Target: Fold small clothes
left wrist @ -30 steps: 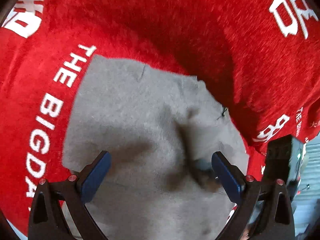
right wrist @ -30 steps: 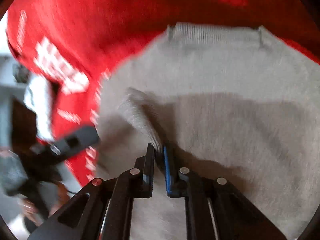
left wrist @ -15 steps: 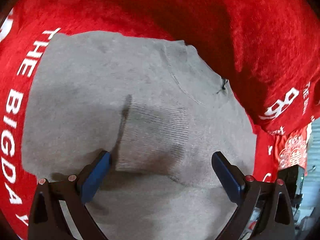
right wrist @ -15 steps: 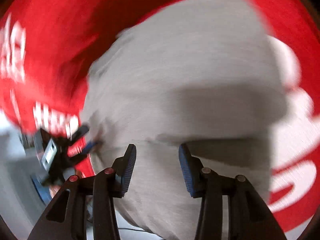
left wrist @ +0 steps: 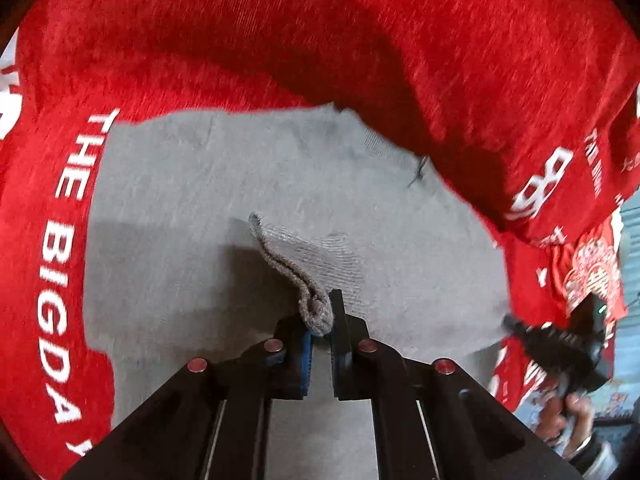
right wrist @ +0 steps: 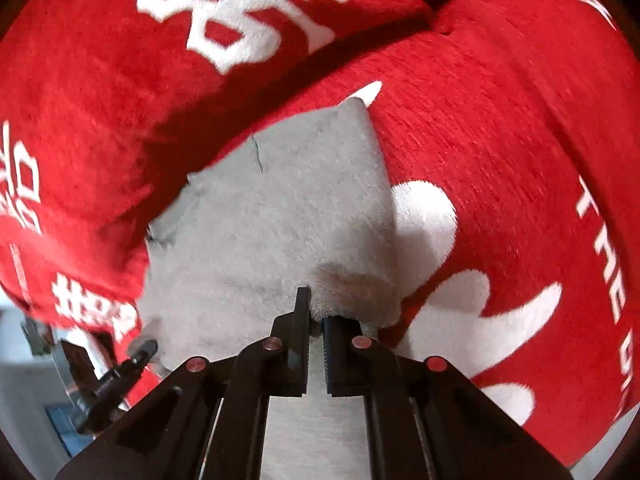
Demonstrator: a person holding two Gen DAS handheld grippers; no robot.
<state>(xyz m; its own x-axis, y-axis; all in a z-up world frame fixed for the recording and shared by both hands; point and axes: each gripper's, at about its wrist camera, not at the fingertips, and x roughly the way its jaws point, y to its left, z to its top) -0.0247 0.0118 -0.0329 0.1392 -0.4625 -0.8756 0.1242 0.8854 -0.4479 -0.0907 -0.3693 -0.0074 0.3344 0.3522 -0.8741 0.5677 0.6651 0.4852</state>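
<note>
"THE BIGDA…" legible on red blanket (left wrist: 280, 40). Left gripper (left wrist: 320, 320) pinching sweater (left wrist: 180, 208) cuff; right gripper (right wrist: 316, 320) clamping sweater (right wrist: 260, 220) edge.

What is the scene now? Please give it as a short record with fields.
garment: grey knit sweater, lying spread out
surface: red blanket with white lettering
left gripper: jaws shut on a ribbed sweater edge, pinched into a raised fold
right gripper: jaws shut on a sweater edge beside the blanket
fold: not finished
</note>
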